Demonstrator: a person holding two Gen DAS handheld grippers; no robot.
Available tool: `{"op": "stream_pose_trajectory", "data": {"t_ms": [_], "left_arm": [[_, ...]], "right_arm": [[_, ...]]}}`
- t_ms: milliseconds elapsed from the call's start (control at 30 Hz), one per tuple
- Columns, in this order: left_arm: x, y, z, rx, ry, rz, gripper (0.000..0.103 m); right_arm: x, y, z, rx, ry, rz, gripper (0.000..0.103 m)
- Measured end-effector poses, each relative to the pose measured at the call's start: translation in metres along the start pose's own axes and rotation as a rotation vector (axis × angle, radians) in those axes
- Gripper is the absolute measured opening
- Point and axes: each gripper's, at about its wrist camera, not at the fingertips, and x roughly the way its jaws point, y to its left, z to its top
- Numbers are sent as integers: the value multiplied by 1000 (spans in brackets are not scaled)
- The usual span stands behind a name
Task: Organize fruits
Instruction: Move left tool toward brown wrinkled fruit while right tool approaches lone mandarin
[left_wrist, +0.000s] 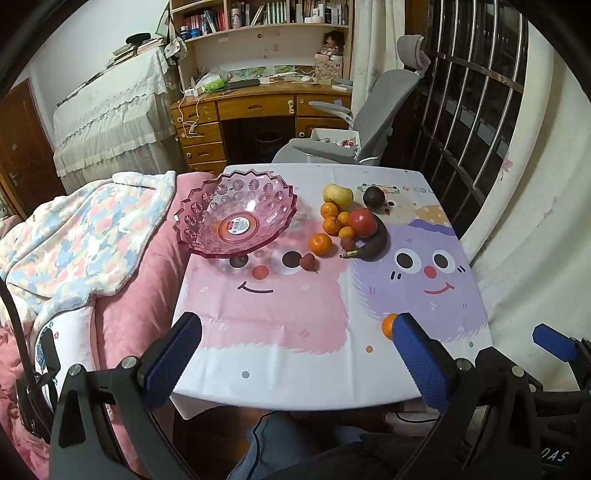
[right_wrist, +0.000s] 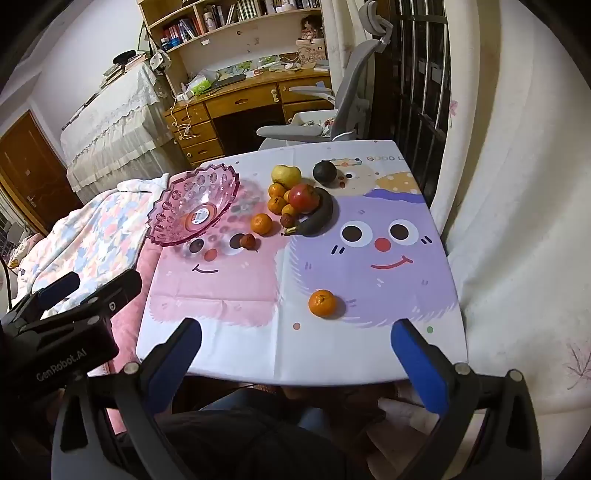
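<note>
An empty pink plastic bowl (left_wrist: 236, 218) (right_wrist: 194, 205) stands at the table's far left. Beside it lies a fruit pile: yellow apple (left_wrist: 337, 195) (right_wrist: 286, 175), red apple (left_wrist: 362, 222) (right_wrist: 303, 198), dark banana (left_wrist: 373, 243) (right_wrist: 317, 219), avocado (left_wrist: 374, 196) (right_wrist: 325, 171), several mandarins (left_wrist: 320, 244) (right_wrist: 261, 223) and a lychee (left_wrist: 308, 261) (right_wrist: 247, 241). One mandarin (right_wrist: 322, 303) (left_wrist: 388, 325) lies alone near the front. My left gripper (left_wrist: 299, 354) and right gripper (right_wrist: 295, 354) are both open and empty, held above the table's near edge.
A cartoon tablecloth (left_wrist: 295, 332) covers the small table. A bed with pink and floral blankets (left_wrist: 92, 251) is to the left. A grey office chair (left_wrist: 369, 122) and wooden desk (left_wrist: 258, 107) stand behind. A curtain (right_wrist: 517, 221) hangs on the right.
</note>
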Motion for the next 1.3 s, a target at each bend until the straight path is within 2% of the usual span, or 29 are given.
{"op": "stream_pose_trajectory", "data": {"t_ms": [67,1300], "left_arm": [[0,1,0,-5,-4,-1,103],[-4,7,-1,-19,-17,-3,103]], "right_arm": [[0,1,-1,10,-10,22,103],[0,-1,-2,5,-2,9,103]]}}
